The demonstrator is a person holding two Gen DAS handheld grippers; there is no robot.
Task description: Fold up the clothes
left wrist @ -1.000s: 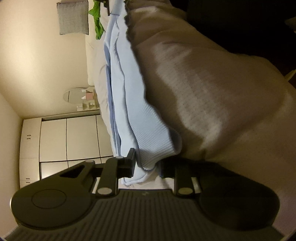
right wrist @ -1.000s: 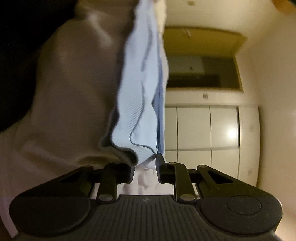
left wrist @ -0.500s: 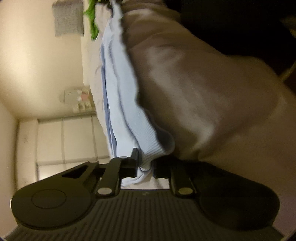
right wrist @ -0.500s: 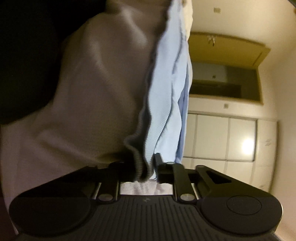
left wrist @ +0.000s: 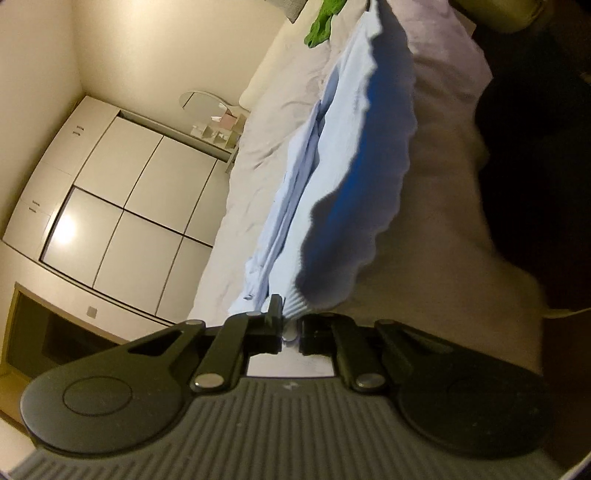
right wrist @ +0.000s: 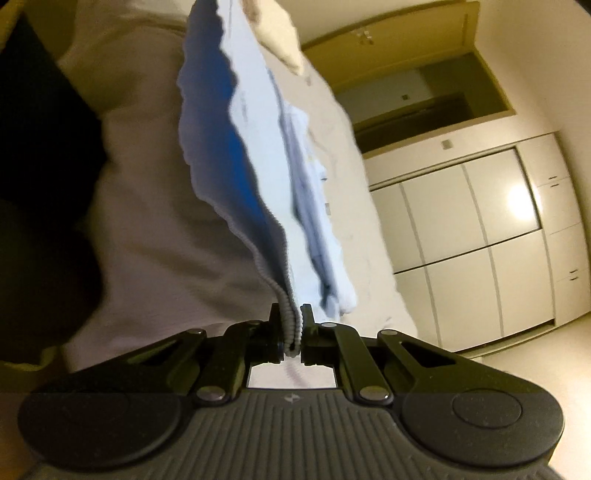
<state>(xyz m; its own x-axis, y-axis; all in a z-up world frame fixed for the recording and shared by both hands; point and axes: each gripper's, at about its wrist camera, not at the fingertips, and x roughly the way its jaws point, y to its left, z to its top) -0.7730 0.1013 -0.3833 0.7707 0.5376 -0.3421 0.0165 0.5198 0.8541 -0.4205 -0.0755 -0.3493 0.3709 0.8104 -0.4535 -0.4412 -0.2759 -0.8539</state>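
Observation:
A light blue ribbed garment (left wrist: 354, 173) stretches away from both cameras over a pale bed sheet (left wrist: 266, 147). My left gripper (left wrist: 290, 325) is shut on its ribbed hem, which fans out above the fingers. In the right wrist view the same light blue garment (right wrist: 258, 155) hangs taut from my right gripper (right wrist: 293, 328), whose fingers are shut on a bunched grey-blue ribbed edge. The cloth is lifted off the bed between the two grippers. A beige-clad part of the person (right wrist: 147, 206) fills the side of each view.
White cabinet doors (left wrist: 129, 199) and a dark recess stand beyond the bed. A small round table with boxes (left wrist: 218, 118) sits at the bedside. A green item (left wrist: 321, 22) and a grey cushion lie at the far end of the bed.
Both grippers have swung with the garment still held; the cloth has pulled tauter and spread out, and the room now appears tilted in both views.

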